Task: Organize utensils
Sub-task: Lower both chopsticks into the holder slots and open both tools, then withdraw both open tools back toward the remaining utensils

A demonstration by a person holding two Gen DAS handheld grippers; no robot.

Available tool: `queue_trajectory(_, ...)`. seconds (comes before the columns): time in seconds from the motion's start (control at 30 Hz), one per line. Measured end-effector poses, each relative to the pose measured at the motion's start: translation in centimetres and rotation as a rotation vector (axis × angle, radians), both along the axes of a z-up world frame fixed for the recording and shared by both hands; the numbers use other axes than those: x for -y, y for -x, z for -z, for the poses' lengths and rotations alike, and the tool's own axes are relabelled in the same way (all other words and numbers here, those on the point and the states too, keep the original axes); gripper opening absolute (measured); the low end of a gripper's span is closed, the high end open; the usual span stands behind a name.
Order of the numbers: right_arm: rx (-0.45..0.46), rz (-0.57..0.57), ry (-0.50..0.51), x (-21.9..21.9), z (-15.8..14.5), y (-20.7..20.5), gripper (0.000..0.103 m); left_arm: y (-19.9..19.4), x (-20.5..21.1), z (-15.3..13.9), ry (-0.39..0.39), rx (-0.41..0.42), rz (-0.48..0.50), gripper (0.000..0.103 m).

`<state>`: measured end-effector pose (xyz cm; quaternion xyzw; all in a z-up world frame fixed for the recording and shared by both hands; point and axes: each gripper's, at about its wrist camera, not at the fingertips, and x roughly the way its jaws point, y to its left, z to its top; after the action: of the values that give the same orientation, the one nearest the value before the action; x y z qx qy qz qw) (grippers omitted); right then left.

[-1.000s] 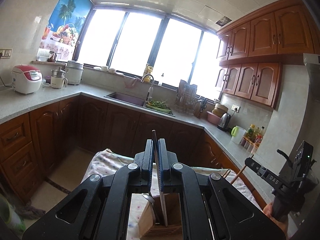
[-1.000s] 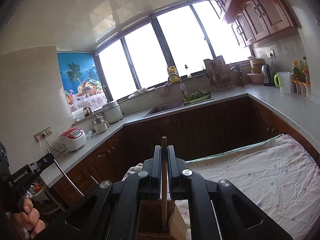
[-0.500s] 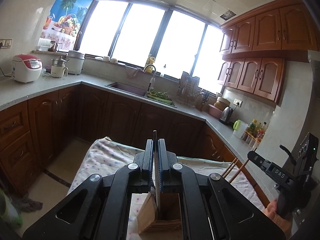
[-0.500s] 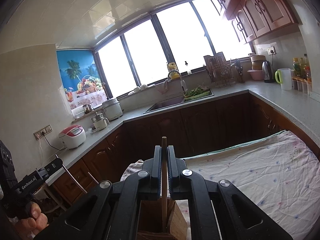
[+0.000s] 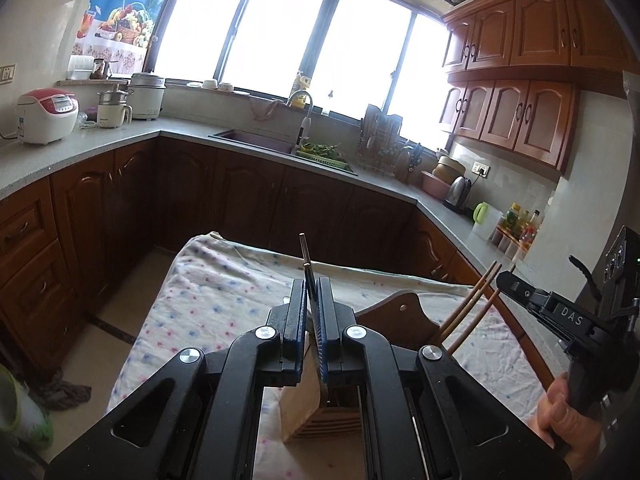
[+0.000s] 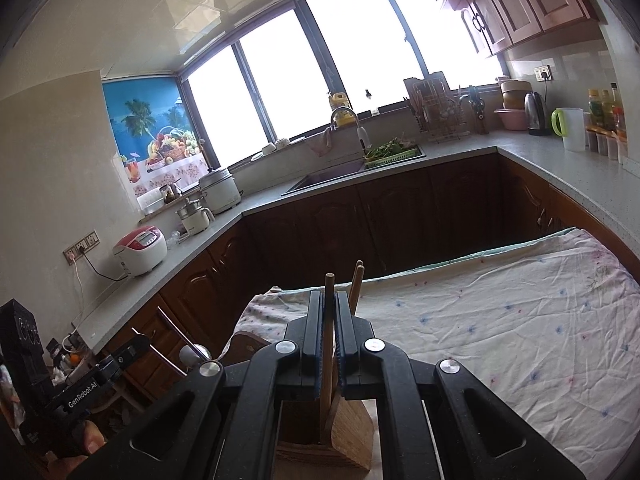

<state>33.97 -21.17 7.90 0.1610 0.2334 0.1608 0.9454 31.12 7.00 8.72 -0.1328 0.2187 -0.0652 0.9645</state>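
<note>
left gripper (image 5: 313, 312): jaws closed tight on a thin metal utensil handle (image 5: 305, 256), held upright over the wooden holder (image 5: 304, 404)
wooden holder: set on the floral cloth (image 5: 208, 292), below both grippers
right gripper (image 6: 329, 320): clamped on a wooden chopstick (image 6: 329, 292), lower end inside the holder
other chopsticks (image 6: 357, 280): stood in the holder, just beside the right gripper

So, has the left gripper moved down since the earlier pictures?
Yes. The left gripper has come down toward the wooden holder; the windows and the counter sit higher in its view than before.
</note>
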Motion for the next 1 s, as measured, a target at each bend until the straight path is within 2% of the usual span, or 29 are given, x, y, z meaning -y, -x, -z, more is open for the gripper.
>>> queue_trajectory(0.17, -0.014, -0.004, -0.014, 0.3, 0.1, -0.2, 0.006, -0.1, -0.1, -0.1, 0.002, -0.009, -0.005, 0.005)
queue_trajectory(0.27, -0.024, -0.016, -0.035, 0.5, 0.2, -0.2, 0.011, 0.1, -0.1, -0.3, 0.003, -0.019, -0.009, 0.005)
queue_trajectory(0.33, -0.027, -0.022, -0.044, 0.8, 0.2, 0.0, 0.016, 0.4, -0.1, -0.5, 0.003, -0.019, -0.010, 0.010)
queue_trajectory(0.4, -0.019, -0.025, -0.050, 1.1, 0.1, 0.5, 0.030, 0.9, -0.1, -0.6, 0.002, -0.018, -0.017, 0.031)
queue_trajectory(0.43, -0.012, -0.026, -0.055, 1.4, -0.1, 0.8, 0.036, 1.3, -0.1, -0.7, 0.003, -0.013, -0.021, 0.037)
queue_trajectory(0.47, -0.003, -0.025, -0.059, 1.6, -0.2, 1.2, 0.049, 1.7, -0.1, -0.7, 0.003, -0.012, -0.028, 0.048)
queue_trajectory(0.5, 0.006, -0.020, -0.058, 1.8, -0.3, 1.7, 0.055, 2.0, -0.1, -0.8, 0.002, -0.014, -0.035, 0.054)
queue_trajectory(0.57, 0.019, -0.013, -0.055, 2.3, -0.4, 2.6, 0.070, 2.8, -0.2, -0.7, -0.002, -0.019, -0.040, 0.059)
queue_trajectory(0.63, 0.020, -0.008, -0.054, 3.0, -0.4, 3.5, 0.077, 3.7, -0.3, -0.6, -0.006, -0.031, -0.058, 0.074)
queue_trajectory(0.73, 0.007, -0.001, -0.053, 3.9, 0.0, 4.9, 0.085, 5.2, -0.3, 0.0, -0.006, -0.053, -0.065, 0.076)
queue_trajectory(0.77, -0.001, -0.003, -0.055, 4.3, 0.3, 5.5, 0.086, 5.6, -0.3, 0.2, -0.007, -0.067, -0.067, 0.080)
queue_trajectory(1.0, -0.062, 0.009, -0.034, 5.8, 1.8, 9.4, 0.091, 8.6, 0.0, 2.6, 0.008, -0.153, -0.063, 0.087)
